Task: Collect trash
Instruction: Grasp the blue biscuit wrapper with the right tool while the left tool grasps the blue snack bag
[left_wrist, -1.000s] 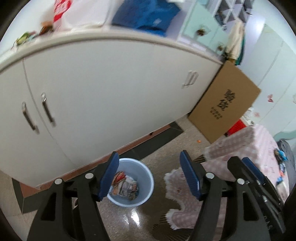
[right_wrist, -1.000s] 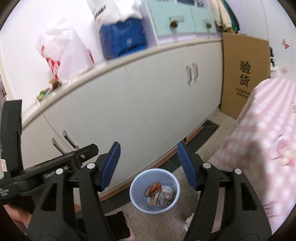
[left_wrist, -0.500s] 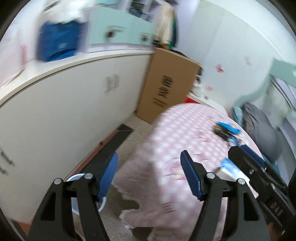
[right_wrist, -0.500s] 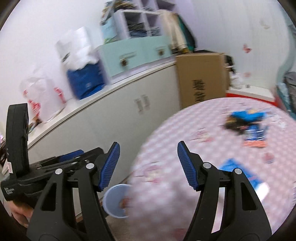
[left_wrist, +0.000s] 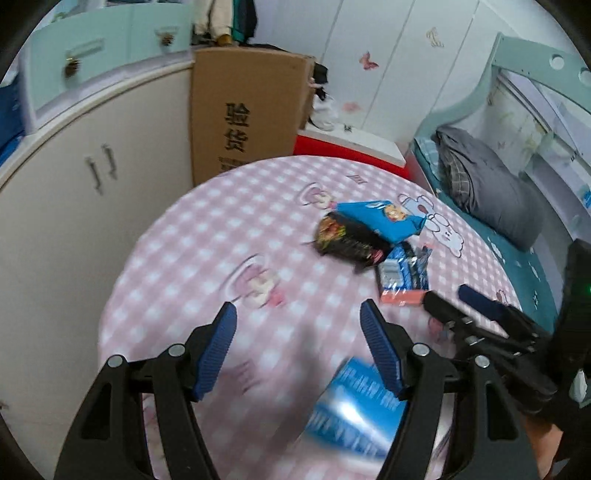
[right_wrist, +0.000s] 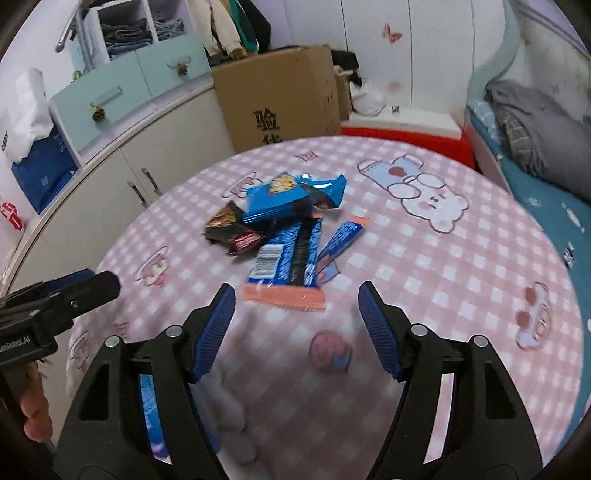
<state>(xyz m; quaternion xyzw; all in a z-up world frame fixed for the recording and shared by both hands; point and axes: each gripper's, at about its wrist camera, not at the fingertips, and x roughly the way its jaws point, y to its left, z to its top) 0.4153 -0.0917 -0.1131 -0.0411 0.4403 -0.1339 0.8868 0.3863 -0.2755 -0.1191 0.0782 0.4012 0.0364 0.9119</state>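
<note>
blue wrappers (right_wrist: 291, 240) heaped just ahead of right gripper (right_wrist: 296, 314), fingers spread, empty; left gripper (left_wrist: 298, 332) spread too; risk of pinching pink tablecloth (right_wrist: 461, 266) if lowered too flat

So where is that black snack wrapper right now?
The crumpled black snack wrapper lies on the pink checked tablecloth, at the left of the wrapper pile in the right wrist view, partly under the bright blue snack bag.
</note>
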